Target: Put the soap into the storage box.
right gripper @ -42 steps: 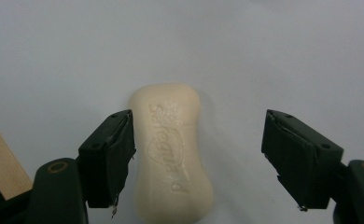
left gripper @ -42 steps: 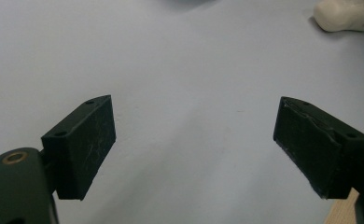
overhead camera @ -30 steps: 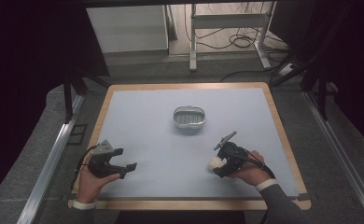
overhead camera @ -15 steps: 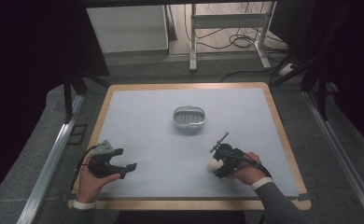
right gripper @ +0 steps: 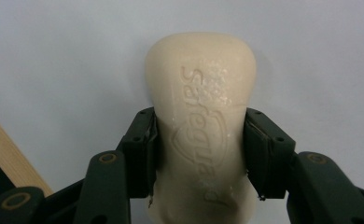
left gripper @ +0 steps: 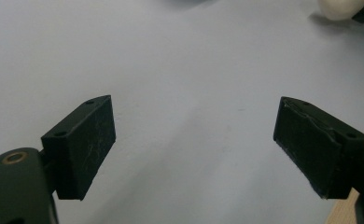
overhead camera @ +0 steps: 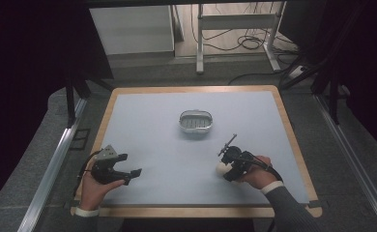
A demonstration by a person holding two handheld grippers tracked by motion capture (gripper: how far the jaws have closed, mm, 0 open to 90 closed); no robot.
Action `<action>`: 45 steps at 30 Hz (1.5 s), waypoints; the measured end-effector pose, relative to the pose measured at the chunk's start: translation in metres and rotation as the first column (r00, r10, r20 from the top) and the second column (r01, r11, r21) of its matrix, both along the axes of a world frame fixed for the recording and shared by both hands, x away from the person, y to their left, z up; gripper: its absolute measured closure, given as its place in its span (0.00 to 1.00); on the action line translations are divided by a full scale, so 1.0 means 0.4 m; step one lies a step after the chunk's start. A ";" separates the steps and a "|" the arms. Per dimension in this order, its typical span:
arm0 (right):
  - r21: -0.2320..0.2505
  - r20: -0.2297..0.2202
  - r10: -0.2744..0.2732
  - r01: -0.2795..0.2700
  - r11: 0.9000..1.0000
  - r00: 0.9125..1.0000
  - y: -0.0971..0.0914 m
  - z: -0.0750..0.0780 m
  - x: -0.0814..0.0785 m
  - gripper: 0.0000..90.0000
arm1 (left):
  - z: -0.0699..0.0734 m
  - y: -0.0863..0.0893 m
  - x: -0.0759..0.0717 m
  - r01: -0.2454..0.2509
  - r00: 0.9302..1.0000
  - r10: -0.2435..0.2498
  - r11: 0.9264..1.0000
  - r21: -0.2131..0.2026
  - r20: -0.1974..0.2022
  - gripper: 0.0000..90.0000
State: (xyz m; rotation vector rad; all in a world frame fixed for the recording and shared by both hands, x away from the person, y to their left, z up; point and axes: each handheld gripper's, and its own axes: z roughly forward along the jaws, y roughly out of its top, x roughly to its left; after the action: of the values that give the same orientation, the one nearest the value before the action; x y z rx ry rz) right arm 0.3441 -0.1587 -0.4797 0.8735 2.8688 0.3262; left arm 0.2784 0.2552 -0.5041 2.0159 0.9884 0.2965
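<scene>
The right gripper's [right gripper: 199,154] two black fingers [right gripper: 140,154] have just been closing and now clamp the flanks of a cream bar of soap [right gripper: 201,126], its embossed face turned up toward the gripper's camera and its rounded end jutting past the fingertips. In the high view the soap [overhead camera: 222,167] sits low over the pale blue table [overhead camera: 167,145], near the front right, with the right gripper [overhead camera: 226,170] held in a grey-sleeved hand [overhead camera: 256,175]. The left gripper [left gripper: 194,144], fingers [left gripper: 84,140] spread wide and grasping nothing, hovers over bare table at the front left, well apart from the soap. A small silver soap dish [overhead camera: 195,122] stands at the table's middle, apart from both grippers.
</scene>
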 end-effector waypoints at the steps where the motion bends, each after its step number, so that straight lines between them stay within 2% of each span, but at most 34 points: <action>1: 0.004 0.010 -0.007 0.007 1.000 1.000 -0.001 0.006 0.000 0.55 | 0.000 0.000 0.000 0.000 1.000 0.000 1.000 -0.001 0.000 0.15; 11: 0.030 0.047 -0.001 0.000 1.000 0.999 -0.004 0.055 0.023 0.55 | -0.002 0.001 0.001 0.000 1.000 0.000 1.000 0.001 -0.003 0.15; 25: 0.054 0.070 0.009 -0.013 0.998 0.998 0.002 0.073 0.051 0.55 | -0.002 0.000 0.001 0.003 1.000 -0.003 1.000 0.002 -0.004 0.15; 45: 0.091 0.098 0.010 -0.019 0.996 0.995 0.018 0.105 0.111 0.55 | -0.005 -0.005 0.002 0.009 1.000 -0.009 1.000 0.014 -0.008 0.15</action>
State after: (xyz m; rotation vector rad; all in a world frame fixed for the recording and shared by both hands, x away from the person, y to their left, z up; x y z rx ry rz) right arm 0.3884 -0.1514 -0.4377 0.8271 2.7908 0.4921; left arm 0.2792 0.2533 -0.5061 2.0348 0.9843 0.2921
